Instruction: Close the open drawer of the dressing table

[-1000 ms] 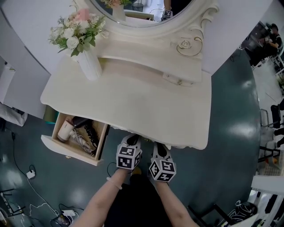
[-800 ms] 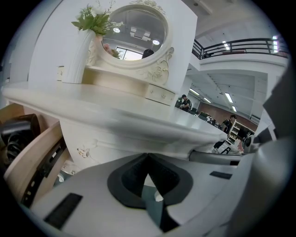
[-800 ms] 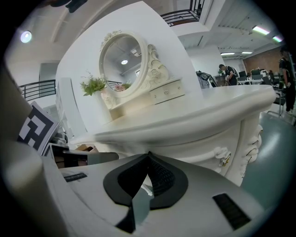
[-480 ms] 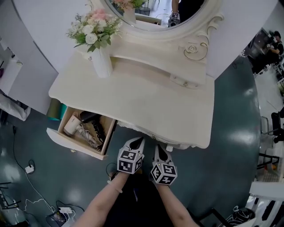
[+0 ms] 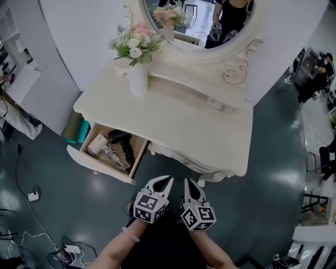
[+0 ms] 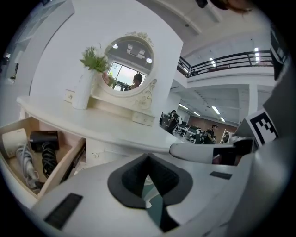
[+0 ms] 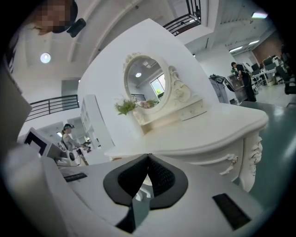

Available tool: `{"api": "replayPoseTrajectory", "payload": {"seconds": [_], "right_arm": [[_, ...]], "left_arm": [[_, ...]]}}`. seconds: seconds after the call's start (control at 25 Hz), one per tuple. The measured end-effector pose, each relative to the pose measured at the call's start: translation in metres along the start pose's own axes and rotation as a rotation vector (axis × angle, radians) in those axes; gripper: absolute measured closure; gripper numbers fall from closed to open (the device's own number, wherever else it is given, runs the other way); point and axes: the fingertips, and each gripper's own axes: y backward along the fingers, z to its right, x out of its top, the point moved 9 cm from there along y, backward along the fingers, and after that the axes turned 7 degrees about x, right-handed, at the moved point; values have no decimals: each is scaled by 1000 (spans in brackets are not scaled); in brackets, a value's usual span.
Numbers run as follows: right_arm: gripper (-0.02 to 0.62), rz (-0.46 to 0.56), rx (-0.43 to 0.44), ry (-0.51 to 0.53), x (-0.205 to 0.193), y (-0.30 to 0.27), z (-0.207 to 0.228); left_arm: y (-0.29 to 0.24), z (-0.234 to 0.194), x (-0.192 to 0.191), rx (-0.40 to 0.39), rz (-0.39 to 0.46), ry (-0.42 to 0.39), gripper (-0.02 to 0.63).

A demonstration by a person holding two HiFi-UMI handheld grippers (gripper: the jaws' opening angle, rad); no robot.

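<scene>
Left tool (image 5: 163, 181), right tool (image 5: 190, 183) likely farther from drawer (image 5: 97, 164)

Mirror (image 5: 199, 21): its upper part is cut off by the top edge of the head view.
Figure in the mirror (image 5: 231, 16): dark clothing only, and it runs out of the picture at the top.
Drawer (image 5: 97, 167): its back end sits hidden under the tabletop (image 5: 173, 121). In the right gripper view it is out of sight behind the right gripper (image 7: 148, 156).
Drawer contents (image 5: 116, 149): a dark appliance, a pale one and looped cord, all too small to name with certainty.
Carved leg (image 7: 252, 162): its foot is lost at the picture's dark rim.
Forearms (image 5: 113, 252): cut off at the bottom edge of the head view.
People in the hall (image 6: 203, 132): too small to make out.
</scene>
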Motion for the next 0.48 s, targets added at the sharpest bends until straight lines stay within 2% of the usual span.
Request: {"api": "replayPoseTrajectory", "payload": {"seconds": [0.16,0.24,0.32,0.48], "right_arm": [[588,50,68,-37,21,17,-22],[588,59,97,-16,30,24,-29],[588,66,123,4,36,28,-35],[588,72,136,65,41,32,-40]], "left_arm": [[32,6,22,-13,73,21,594],[45,8,30,-6,97,24,594],[53,10,36,8,110,-8,594],[58,12,40,13,129,-23,595]]}}
